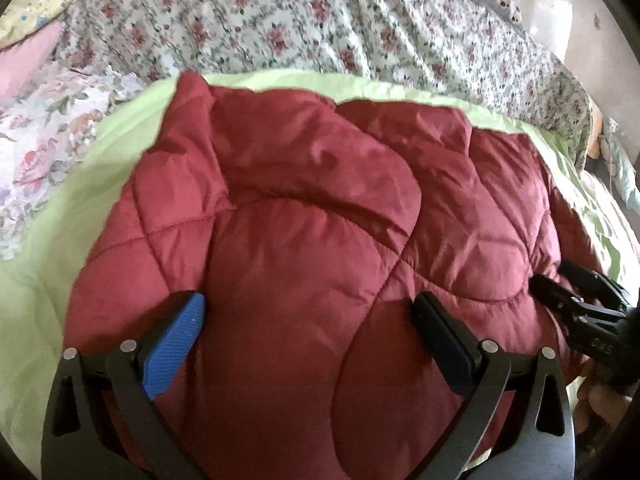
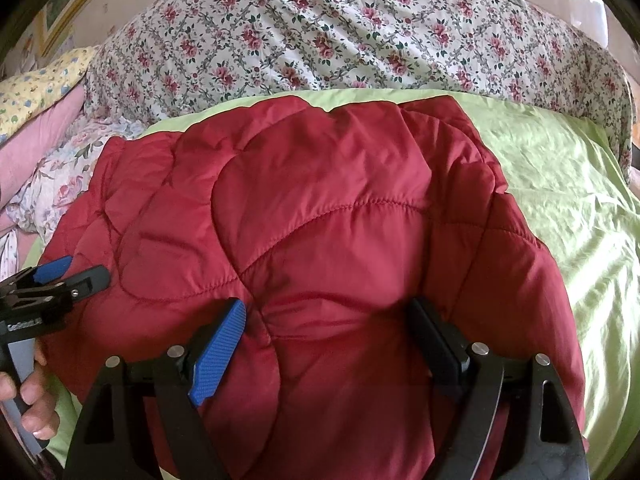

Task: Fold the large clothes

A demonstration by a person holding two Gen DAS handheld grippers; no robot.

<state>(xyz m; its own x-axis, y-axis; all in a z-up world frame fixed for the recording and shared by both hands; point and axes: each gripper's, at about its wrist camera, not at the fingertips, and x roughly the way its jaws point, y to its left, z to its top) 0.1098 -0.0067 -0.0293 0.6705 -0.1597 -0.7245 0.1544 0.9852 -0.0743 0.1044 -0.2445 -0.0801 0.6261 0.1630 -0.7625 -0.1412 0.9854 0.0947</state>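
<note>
I've got both claws spread wide, left claw (image 1: 308, 332) and right claw (image 2: 328, 340), gripping nothing, poised over the near edge of the red quilted jacket (image 2: 320, 216) lying bunched on the green sheet (image 2: 560, 168), probably to pinch the next fold.

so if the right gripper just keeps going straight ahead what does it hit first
Most likely the red jacket: the right gripper, open, already straddles its padded fabric, which fills the line ahead. Past it lie the green sheet and the floral cover. Depth is uncertain.

The quilted jacket (image 2: 320, 240) lies on the sheet (image 2: 560, 184), with the flowered bedspread (image 2: 320, 40) behind it.
</note>
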